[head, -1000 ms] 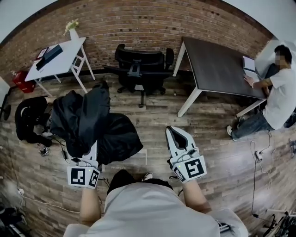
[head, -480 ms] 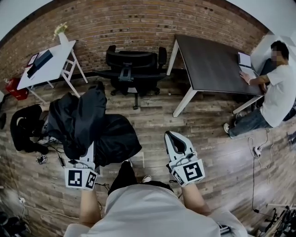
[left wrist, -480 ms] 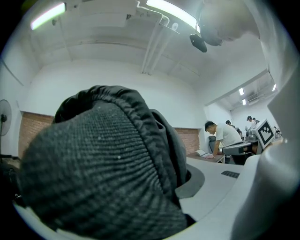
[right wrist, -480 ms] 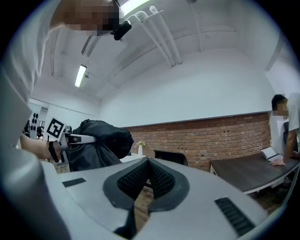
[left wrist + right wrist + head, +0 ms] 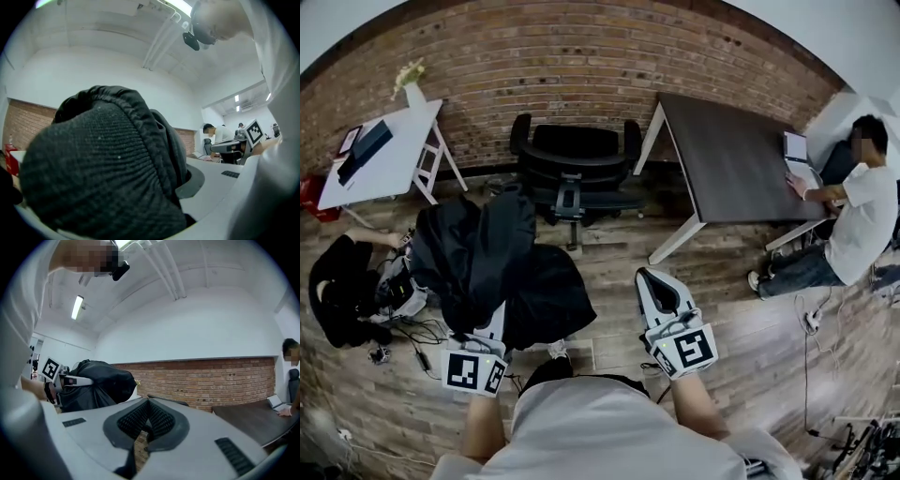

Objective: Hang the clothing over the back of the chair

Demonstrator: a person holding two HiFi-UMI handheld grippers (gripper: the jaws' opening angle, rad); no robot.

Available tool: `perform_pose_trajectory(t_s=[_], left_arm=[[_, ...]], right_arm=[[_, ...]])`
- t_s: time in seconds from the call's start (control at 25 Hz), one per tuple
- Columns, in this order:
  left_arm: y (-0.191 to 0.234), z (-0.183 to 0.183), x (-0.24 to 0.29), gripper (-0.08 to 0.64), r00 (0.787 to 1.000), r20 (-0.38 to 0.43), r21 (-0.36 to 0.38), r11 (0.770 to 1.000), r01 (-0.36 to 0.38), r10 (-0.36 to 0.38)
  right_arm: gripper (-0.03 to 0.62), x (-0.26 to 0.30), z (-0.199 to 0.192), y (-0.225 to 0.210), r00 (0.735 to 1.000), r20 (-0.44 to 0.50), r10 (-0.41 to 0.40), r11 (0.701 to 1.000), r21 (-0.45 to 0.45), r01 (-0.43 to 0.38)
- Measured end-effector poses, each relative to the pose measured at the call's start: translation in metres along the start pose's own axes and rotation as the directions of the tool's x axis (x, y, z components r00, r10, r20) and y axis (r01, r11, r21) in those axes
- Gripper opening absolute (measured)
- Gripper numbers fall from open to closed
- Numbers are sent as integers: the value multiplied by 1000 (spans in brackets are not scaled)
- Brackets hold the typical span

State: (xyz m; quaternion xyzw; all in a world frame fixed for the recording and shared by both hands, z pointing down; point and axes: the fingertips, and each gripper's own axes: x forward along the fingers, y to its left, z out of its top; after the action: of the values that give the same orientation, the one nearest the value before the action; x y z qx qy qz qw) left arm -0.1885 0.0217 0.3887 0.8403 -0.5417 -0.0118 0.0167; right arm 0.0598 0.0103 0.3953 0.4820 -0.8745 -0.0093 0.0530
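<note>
Clamping the bunched black fabric jacket (image 5: 487, 253), the left claw (image 5: 494, 317) stands short of the black office chair (image 5: 577, 155); the right claw (image 5: 649, 277) is closed and empty.

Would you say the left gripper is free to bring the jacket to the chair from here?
Likely yes: the left gripper is shut on the jacket, and only floor shows between it and the chair.

Count on inspection: one left hand-held gripper (image 5: 492, 323), one right hand-held gripper (image 5: 649, 276), one black garment (image 5: 487, 253), one office chair (image 5: 577, 150), one white desk (image 5: 389, 169), one dark desk (image 5: 722, 159), one seated person (image 5: 862, 216), one flower vase (image 5: 414, 94).
</note>
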Motion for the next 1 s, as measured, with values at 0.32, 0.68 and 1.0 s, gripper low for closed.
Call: perform_pose_trajectory(t_s=[0.32, 0.68, 1.0], left_arm=[[32, -1, 62, 140, 992, -14, 4, 992, 124, -124], [28, -1, 110, 141, 988, -42, -13, 989, 145, -146], [23, 15, 134, 141, 994, -55, 46, 994, 102, -99]], right_arm=[[18, 62, 1, -11, 996, -55, -70, 998, 2, 70], [18, 93, -1, -52, 997, -24, -68, 997, 30, 68], [18, 123, 9, -84, 999, 38, -3, 1000, 28, 2]])
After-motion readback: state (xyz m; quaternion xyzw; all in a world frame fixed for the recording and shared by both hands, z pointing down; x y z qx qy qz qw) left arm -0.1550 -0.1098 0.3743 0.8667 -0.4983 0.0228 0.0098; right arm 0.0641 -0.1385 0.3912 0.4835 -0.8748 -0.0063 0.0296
